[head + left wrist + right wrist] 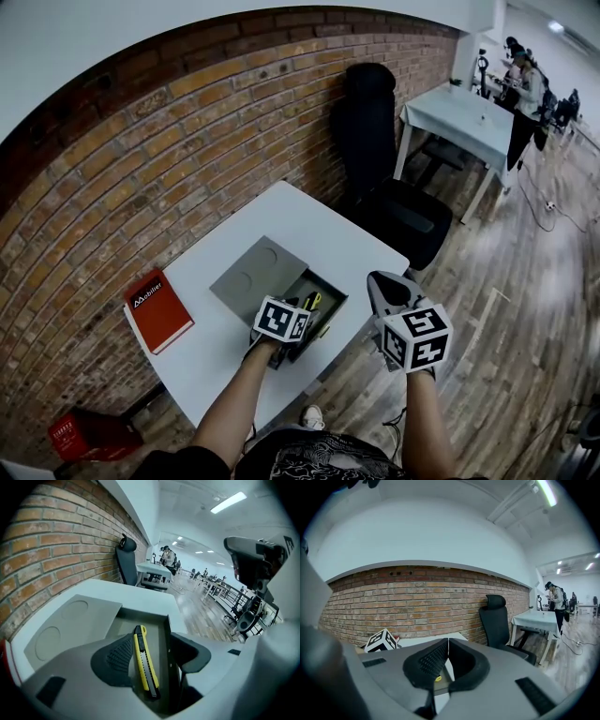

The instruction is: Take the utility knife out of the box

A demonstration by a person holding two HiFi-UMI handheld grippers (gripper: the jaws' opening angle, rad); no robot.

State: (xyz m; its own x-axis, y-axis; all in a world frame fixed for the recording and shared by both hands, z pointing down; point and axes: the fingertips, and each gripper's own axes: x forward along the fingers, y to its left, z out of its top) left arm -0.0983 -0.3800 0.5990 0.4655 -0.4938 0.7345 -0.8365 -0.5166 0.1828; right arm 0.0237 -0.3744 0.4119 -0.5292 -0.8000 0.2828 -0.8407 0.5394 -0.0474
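A grey box stands open on the white table, its lid folded out to the left. A yellow and black utility knife lies inside along the right wall. My left gripper reaches into the box from the near side. In the left gripper view it is open, with the knife lying between the jaws close to the left pad; the right pad sits beyond the box wall. My right gripper hovers off the table's right edge, shut on nothing.
A red book lies at the table's left end by the brick wall. A black office chair stands behind the table, another table beyond it. On the floor at lower left sits a red case.
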